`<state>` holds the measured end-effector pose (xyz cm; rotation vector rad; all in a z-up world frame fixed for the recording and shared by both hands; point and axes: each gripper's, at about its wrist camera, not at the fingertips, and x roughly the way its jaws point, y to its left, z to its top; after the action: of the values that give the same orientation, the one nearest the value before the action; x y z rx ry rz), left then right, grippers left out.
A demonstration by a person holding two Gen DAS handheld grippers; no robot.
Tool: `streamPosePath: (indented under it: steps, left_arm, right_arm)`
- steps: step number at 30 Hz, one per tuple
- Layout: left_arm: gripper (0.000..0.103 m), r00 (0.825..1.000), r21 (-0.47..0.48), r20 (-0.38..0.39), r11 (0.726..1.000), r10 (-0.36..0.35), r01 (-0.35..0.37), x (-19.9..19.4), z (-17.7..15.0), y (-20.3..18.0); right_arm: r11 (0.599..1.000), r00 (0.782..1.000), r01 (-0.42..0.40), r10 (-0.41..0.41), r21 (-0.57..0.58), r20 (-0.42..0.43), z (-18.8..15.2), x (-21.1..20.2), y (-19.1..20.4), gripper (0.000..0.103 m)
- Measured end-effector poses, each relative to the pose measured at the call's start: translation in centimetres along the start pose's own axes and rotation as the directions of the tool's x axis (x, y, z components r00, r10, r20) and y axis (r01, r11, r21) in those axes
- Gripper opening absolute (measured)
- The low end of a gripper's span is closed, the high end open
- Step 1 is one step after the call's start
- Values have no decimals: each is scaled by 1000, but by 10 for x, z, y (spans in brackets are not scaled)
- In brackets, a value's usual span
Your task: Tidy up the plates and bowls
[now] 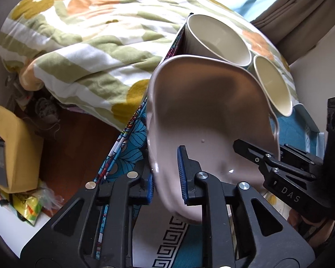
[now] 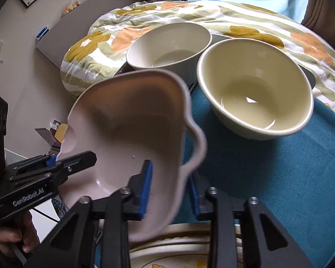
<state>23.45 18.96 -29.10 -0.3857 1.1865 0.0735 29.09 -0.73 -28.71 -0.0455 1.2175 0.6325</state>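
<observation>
A pale pink plate [image 1: 203, 116] with a wavy rim was held tilted above the counter [image 2: 279, 178], which was covered by a teal cloth. It was gripped from two sides. The left hand-held gripper [image 1: 166, 174] was closed onto the plate's near rim, one blue-padded finger seen inside the dish and the other behind its outer wall. The right hand-held gripper [image 2: 169, 192] was likewise clamped on the opposite rim, one blue pad [image 2: 146, 187] pressed to the inner face and the other to the outside. In the left wrist view, the right gripper's black body was seen reaching in from the right edge; in the right wrist view, the left one was seen entering from the left, held by a hand [image 2: 9, 234].

Two cream bowls were set upright on the counter beyond the plate: a nearer bowl [image 2: 254, 91] and a farther bowl [image 2: 169, 47], just beside each other. A flowered quilt [image 2: 268, 22] was spread on the bed behind them.
</observation>
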Motion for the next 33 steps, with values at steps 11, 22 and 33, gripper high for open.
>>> streamPosePath:
  steps: [11,22,33]
  left_arm:
    - [16,998,69,47,996,45,-48,-19,4,-8]
    - [16,995,180,99,983,11,-29,-78,-13,-71]
    - [16,989,274,142,962,-49,8,-119,-74,-200]
  right_arm:
    - [1000,1000,4,-5,9,23,-4,-8,5,15]
    - [996,992,23,-33,85,125,-31,-87,-9,14]
    - [988,968,73,-103,136,227,-97,-190,-75,14]
